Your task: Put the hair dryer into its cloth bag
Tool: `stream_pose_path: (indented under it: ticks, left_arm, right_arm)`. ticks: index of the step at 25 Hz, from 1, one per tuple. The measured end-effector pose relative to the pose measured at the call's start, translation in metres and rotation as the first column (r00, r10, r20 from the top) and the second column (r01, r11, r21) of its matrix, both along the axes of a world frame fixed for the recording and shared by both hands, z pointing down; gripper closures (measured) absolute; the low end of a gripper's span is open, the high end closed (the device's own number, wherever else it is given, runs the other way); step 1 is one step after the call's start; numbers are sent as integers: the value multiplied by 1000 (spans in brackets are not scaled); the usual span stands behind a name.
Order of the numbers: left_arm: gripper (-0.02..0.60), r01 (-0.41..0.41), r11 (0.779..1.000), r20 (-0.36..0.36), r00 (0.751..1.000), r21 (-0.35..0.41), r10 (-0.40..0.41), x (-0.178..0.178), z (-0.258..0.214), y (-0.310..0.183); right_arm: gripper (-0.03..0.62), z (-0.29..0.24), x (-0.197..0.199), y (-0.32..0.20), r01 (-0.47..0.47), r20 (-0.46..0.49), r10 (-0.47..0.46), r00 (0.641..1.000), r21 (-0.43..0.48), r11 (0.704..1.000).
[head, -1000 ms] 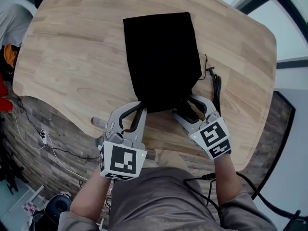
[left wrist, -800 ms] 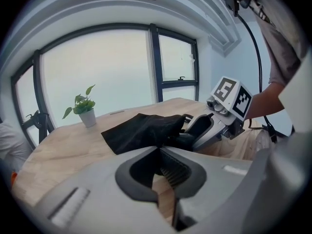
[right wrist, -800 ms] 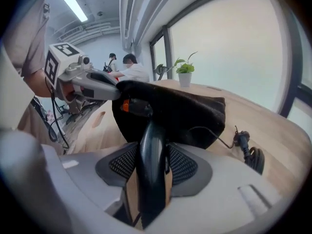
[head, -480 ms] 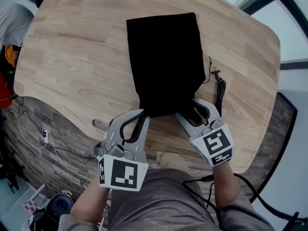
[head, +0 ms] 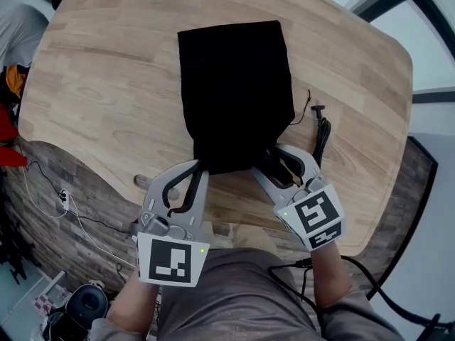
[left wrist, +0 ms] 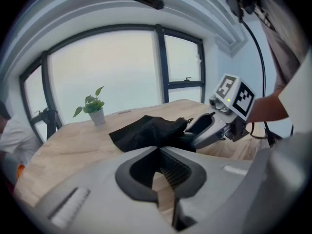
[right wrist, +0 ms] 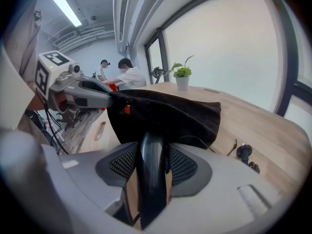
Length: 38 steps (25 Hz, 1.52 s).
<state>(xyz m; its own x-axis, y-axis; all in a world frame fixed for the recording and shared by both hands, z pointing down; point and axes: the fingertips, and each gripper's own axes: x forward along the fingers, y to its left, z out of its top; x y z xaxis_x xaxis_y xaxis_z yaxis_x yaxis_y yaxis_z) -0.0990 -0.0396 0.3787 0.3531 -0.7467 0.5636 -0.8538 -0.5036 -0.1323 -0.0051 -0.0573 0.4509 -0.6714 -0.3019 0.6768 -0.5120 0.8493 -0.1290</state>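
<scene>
Wooden table [head: 99,84]: broad, with rounded corners, lying under and ahead of both grippers. Black cloth bag [head: 234,84]: stretched lengthwise straight ahead of the grippers, with its near end at their tips and raised off the wood. Left gripper [head: 200,165]: held out on a forearm, slanted forward and down, marker cube facing up; the jaws are closed together on the bag's near left edge. Right gripper [head: 274,160]: beside the left one at the same slant, angled inward; its jaws have just been closing and clamp the hair dryer [right wrist: 152,169] by its glossy black handle. The dryer's upper part is covered by the bag's cloth. Black cord [head: 323,137]: on the table just right of the right gripper. Potted plant [right wrist: 182,82]: far ahead, beyond the bag.
</scene>
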Motion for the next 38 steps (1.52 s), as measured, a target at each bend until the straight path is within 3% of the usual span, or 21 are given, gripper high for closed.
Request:
stream_pose_path:
  ticks: [3, 9, 13, 18, 23, 29, 34, 38]
  left_arm:
    - [571, 33, 999, -22, 999, 3, -33, -17, -3, -8]
    - [572, -148, 989, 38, 988, 0, 148, -4, -9, 6]
    - [572, -267, 964, 14, 964, -2, 267, 9, -13, 21]
    - [572, -352, 936, -45, 935, -5, 351, 21, -9, 40]
    - [572, -397, 917, -78, 916, -27, 394, 25, -6, 53]
    - [571, -398, 916, -95, 915, -50, 393, 31, -1, 61]
    - [565, -374, 925, -71, 927, -62, 369, 36, 4, 55]
    - [565, -308, 948, -78, 950, -86, 302, 30, 12, 48]
  right_arm:
    - [375, -11, -1, 5, 61, 27, -63, 998, 55, 997]
    - [375, -18, 1, 8, 169, 48, -175, 983, 111, 979]
    - [375, -14, 9, 15, 279, 49, -282, 958, 51, 959]
    - [375, -3, 9, 29, 386, 37, -385, 922, 3, 923]
    - [375, -3, 0, 16, 317, 54, -317, 947, 9, 948]
    - [375, -4, -10, -1, 202, 36, -201, 979, -10, 979]
    - [373, 14, -19, -7, 132, -52, -131, 990, 20, 991]
    - [367, 28, -27, -11, 101, -59, -98, 993, 41, 994]
